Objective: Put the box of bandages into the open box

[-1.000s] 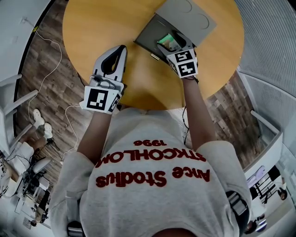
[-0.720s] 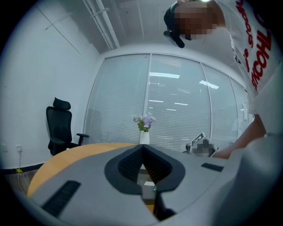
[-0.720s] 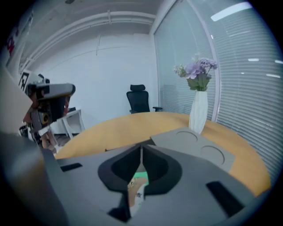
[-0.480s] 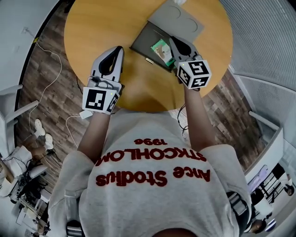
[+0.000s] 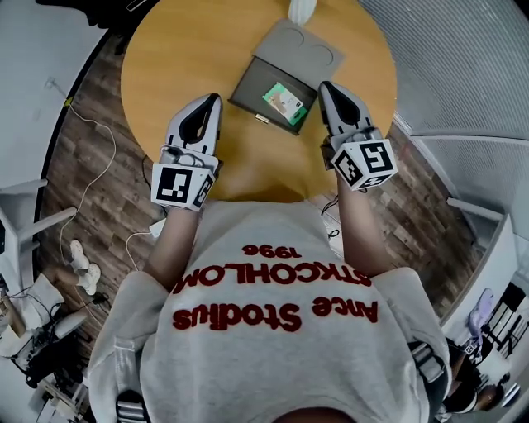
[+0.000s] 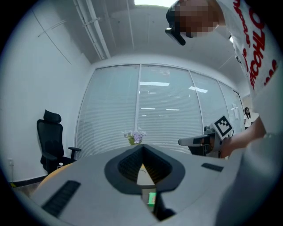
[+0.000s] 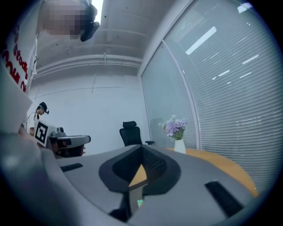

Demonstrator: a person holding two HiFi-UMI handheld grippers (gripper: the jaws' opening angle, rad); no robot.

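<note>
The green and white box of bandages (image 5: 283,102) lies flat inside the open grey box (image 5: 248,89), whose lid (image 5: 299,49) lies folded back behind it. My right gripper (image 5: 325,86) hovers just right of the grey box with its jaws shut and nothing in them. It is apart from the bandage box. My left gripper (image 5: 215,99) is to the left of the grey box over bare wood, also shut and holding nothing. The left gripper view looks along its closed jaws (image 6: 142,148), and the right gripper view along its own (image 7: 141,148).
The round wooden table (image 5: 182,49) ends close to both grippers at its near edge. A white vase of flowers (image 5: 302,10) stands at the far edge behind the lid. A black office chair (image 6: 51,141) is beyond the table. Cables lie on the floor (image 5: 74,132) at left.
My right gripper was over the bandage box in the grey box. It has let go, shut, and drawn back to the right. The bandage box stays in the grey box. The left gripper barely moved.
</note>
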